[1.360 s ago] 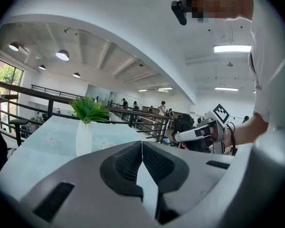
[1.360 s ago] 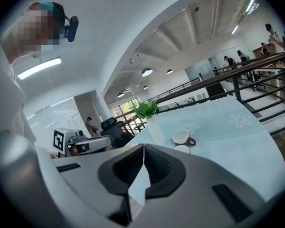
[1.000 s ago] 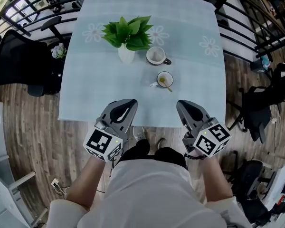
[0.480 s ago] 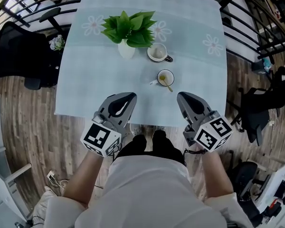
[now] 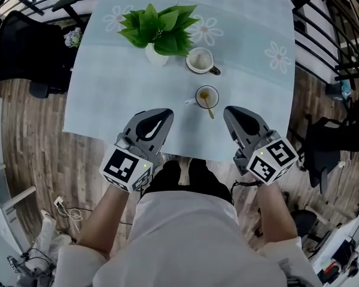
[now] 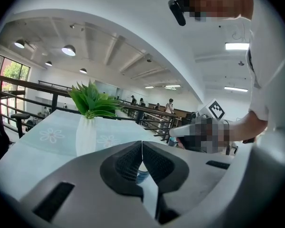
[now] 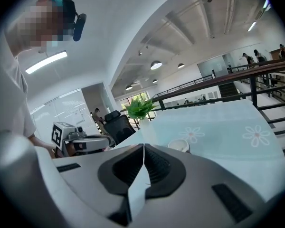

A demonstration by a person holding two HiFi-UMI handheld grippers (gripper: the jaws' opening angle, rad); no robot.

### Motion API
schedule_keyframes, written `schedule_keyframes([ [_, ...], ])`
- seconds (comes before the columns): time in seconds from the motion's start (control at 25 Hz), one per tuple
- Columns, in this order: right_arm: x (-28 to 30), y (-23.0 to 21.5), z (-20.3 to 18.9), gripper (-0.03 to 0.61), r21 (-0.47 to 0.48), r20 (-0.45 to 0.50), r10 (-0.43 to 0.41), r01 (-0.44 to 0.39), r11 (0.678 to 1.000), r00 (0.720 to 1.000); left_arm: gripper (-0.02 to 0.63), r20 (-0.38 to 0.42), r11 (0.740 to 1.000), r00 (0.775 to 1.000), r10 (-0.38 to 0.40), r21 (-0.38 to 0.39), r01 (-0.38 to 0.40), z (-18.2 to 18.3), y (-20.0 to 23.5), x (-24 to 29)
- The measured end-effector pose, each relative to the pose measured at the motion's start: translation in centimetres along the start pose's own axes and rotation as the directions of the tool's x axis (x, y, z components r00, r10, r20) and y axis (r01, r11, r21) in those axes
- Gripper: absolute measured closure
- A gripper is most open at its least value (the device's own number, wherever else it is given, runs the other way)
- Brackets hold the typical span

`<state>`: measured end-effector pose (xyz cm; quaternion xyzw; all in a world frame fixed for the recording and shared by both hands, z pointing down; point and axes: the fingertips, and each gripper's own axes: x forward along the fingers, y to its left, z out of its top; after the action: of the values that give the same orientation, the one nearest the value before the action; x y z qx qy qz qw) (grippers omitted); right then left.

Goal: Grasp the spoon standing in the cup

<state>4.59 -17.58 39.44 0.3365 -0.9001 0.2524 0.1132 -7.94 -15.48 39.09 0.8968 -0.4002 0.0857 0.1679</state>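
We're holding left gripper (image 5: 160, 115) and right gripper (image 5: 233, 113) with jaws pressed together, both empty, at the desk's (image 5: 107, 88) near edge, the spoon (image 5: 210, 109) leaning in the cup (image 5: 198, 94) just ahead between them.

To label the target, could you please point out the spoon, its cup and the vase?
spoon (image 5: 209, 107), head view, on its handle.
cup (image 5: 198, 94), head view, on its left rim.
vase (image 5: 154, 55), head view, on its white body.
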Motion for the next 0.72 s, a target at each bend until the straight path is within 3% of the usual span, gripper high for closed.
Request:
schedule_keyframes([
  [0.28,1.1,-1.1,-0.7,0.555,-0.06,-0.057,0.119,-0.122,0.991,0.991,0.592,-0.026,0.997,0.998,0.059,-0.043,-0.06,-1.6,-0.2,1.9],
  [0.6,2.0,-1.4,-3.0,0.552,-0.119,-0.135,0.254,-0.271,0.955,0.958,0.592,-0.054,0.988,0.992,0.11,-0.105,-0.116,-4.3,-0.3,3.4],
  [0.72,2.5,-1.8,-4.3,0.486,-0.145,-0.172,0.289,-0.314,0.938,0.942,0.592,-0.061,0.984,0.99,0.128,-0.119,-0.135,-5.3,-0.1,3.6],
])
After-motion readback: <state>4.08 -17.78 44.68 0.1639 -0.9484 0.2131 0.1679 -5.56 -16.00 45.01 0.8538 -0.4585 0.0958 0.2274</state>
